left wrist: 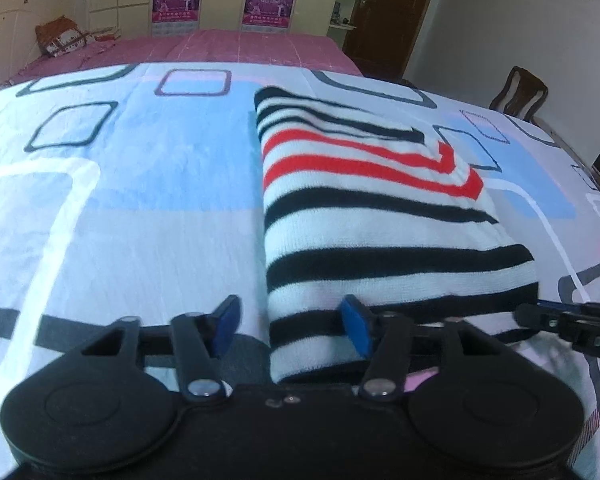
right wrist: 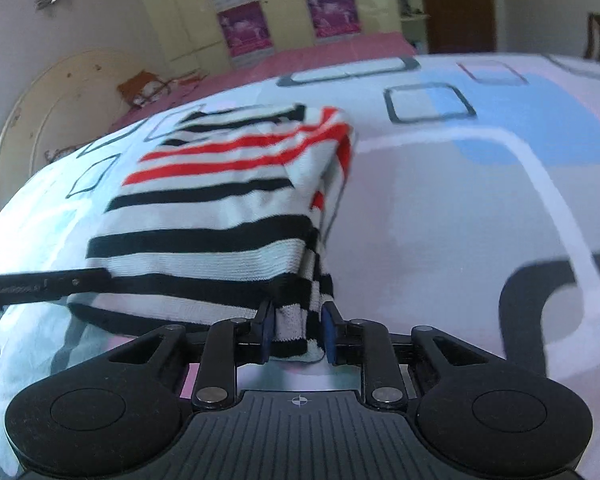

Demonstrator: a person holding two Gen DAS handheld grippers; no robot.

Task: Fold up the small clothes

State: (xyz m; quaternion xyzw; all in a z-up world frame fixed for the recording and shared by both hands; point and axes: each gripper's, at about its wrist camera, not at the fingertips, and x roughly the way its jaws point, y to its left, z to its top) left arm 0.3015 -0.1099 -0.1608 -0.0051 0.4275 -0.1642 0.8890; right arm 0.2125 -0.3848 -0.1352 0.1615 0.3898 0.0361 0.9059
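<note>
A folded knit garment (left wrist: pixel 360 208) with white, black and red stripes lies on the patterned bedsheet (left wrist: pixel 140 200). My left gripper (left wrist: pixel 292 328) is open, its jaws wide apart, astride the garment's near left edge. In the right wrist view the same garment (right wrist: pixel 220 216) lies ahead and to the left. My right gripper (right wrist: pixel 298 332) is shut on the garment's near right corner, with cloth pinched between the blue pads (right wrist: pixel 329 332). The right gripper's finger also shows at the right edge of the left wrist view (left wrist: pixel 564 320).
The bedsheet (right wrist: pixel 460 220) has blue, grey and white squares. Beyond it lies a pink bedspread (left wrist: pixel 220 46) with an orange cushion (left wrist: pixel 62 36). A wooden chair (left wrist: pixel 520 92) stands at the right, by a dark door (left wrist: pixel 396 12). Cupboards with posters line the back wall.
</note>
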